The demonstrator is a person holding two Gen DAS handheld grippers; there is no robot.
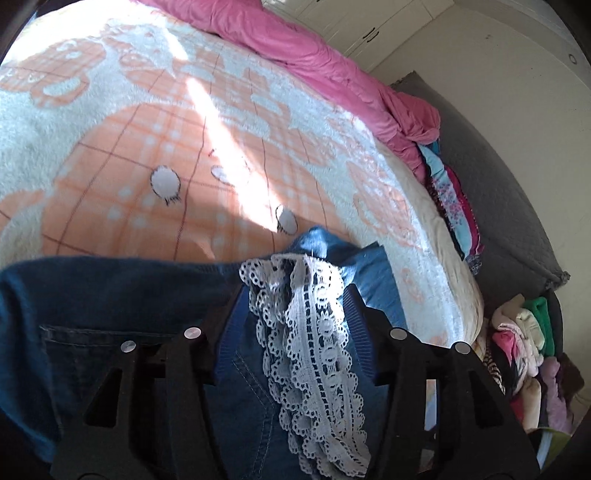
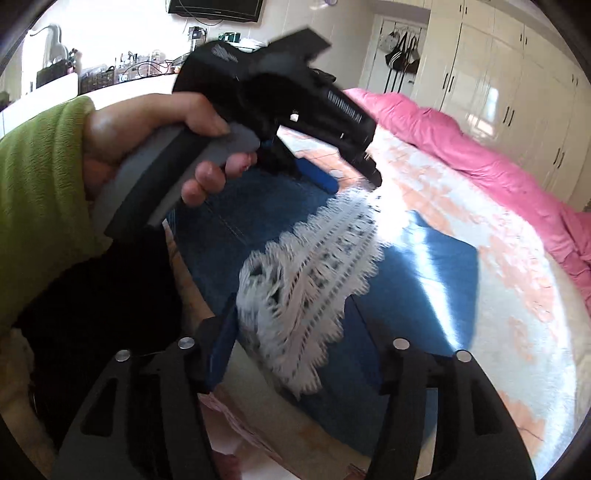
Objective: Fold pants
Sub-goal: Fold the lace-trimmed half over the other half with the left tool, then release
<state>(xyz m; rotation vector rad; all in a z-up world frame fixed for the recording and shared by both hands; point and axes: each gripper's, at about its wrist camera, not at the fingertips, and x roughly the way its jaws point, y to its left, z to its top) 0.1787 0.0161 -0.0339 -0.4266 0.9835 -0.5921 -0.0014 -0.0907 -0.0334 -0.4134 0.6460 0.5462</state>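
Lace trim (image 2: 310, 291) motion-blurred; pants (image 1: 110, 295) cut off at bottom edge.

Sunlit bed under an orange-and-white fleece blanket (image 1: 155, 122), pink duvet (image 2: 480, 147) bunched along its far edge, white wardrobes (image 2: 517, 85), wall-mounted television (image 2: 216, 9).

Left gripper (image 1: 291, 291): black skeletal finger arms with silver rivets, blue ribbed pads. Right gripper (image 2: 291, 314): identical. Left hand (image 2: 155, 133): bare skin, green fleece sleeve (image 2: 40, 192), grey-black handle.
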